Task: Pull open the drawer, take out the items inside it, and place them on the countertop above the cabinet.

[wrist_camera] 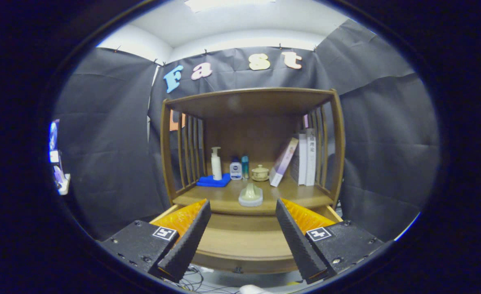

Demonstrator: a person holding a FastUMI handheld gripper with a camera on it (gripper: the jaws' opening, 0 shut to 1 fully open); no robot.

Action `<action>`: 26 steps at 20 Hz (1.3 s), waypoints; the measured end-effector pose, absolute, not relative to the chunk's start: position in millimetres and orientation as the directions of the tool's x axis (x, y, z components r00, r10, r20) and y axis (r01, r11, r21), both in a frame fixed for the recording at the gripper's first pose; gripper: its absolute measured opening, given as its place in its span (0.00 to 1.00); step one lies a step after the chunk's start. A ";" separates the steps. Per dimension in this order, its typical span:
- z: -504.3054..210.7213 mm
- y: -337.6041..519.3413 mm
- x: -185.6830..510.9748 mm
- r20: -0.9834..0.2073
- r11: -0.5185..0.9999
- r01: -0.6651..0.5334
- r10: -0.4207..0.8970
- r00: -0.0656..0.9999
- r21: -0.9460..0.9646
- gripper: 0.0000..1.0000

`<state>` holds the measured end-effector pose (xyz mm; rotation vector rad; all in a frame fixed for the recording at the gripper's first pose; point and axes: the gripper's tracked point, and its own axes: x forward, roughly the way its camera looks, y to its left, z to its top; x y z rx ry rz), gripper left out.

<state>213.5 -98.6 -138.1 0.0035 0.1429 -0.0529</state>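
Hand-held gripper (242,232) hangs wide apart over the pulled-out drawer (240,241), soap dish (250,195) just beyond on the bench (224,200), dark cloth walls around.

One wooden cabinet (250,155) with one pulled-out drawer (244,241). On its bench: one white pump bottle (216,164), two small bottles (236,170) (245,167), one folded blue cloth (213,181), one lidded ceramic cup (260,172), one pale soap dish (251,194), three books (283,161) (301,159) (310,157). One gripper (243,212), two fingers, jaws spread apart, empty.
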 end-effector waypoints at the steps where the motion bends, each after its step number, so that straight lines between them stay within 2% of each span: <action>1: -155.1 -97.0 205.0 -0.146 0.998 0.061 -0.062 0.987 -0.017 1.00; 6: -233.4 -88.9 173.0 -0.213 0.994 0.089 -0.101 0.972 -0.064 1.00; 10: -269.5 -80.0 177.2 -0.271 0.994 0.103 -0.112 0.956 -0.048 1.00; 18: -287.4 -91.4 199.6 -0.309 0.982 0.183 -0.186 0.933 -0.040 1.00; 26: -285.7 -91.4 214.1 -0.301 0.985 0.172 -0.173 0.938 -0.029 0.99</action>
